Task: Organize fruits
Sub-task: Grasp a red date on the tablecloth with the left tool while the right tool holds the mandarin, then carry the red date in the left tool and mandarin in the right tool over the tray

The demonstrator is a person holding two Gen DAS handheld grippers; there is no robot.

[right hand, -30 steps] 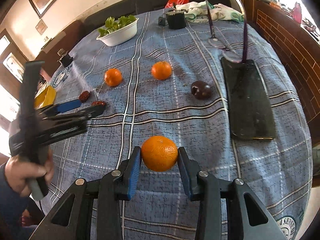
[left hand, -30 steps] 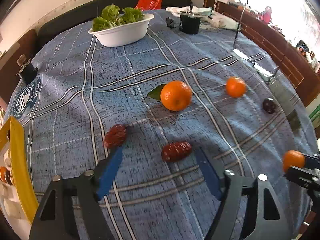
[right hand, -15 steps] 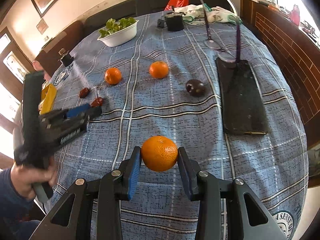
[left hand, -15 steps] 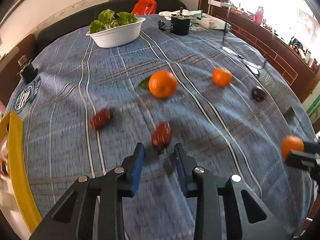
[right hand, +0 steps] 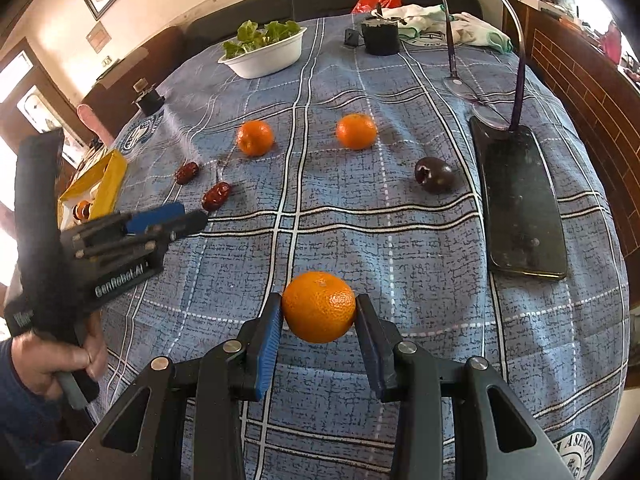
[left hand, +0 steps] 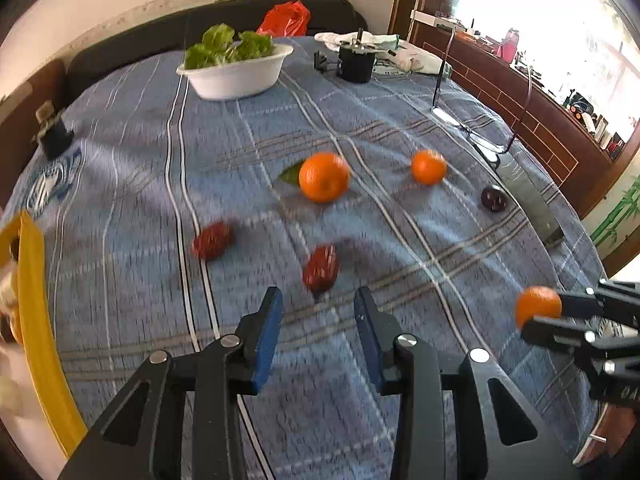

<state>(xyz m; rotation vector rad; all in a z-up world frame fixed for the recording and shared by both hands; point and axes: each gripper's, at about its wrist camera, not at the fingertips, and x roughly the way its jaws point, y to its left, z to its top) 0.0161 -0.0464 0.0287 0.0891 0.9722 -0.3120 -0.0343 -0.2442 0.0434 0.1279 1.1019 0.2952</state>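
The right gripper [right hand: 319, 316] clamps an orange [right hand: 319, 306] between both blue pads above the tablecloth [right hand: 400, 240]; the left gripper [left hand: 318, 320] is part-open and empty, its pads just short of a red date [left hand: 320, 267]. The blue plaid tablecloth also carries a second date [left hand: 211, 235], two loose oranges [left hand: 324, 177], a dark plum [right hand: 434, 169], a phone [right hand: 520, 200], a salad bowl [right hand: 266, 54] and a yellow tray [right hand: 102, 178] at the left edge. Compared with half a second ago, the left gripper has opened slightly and the date lies marginally farther from its pads.
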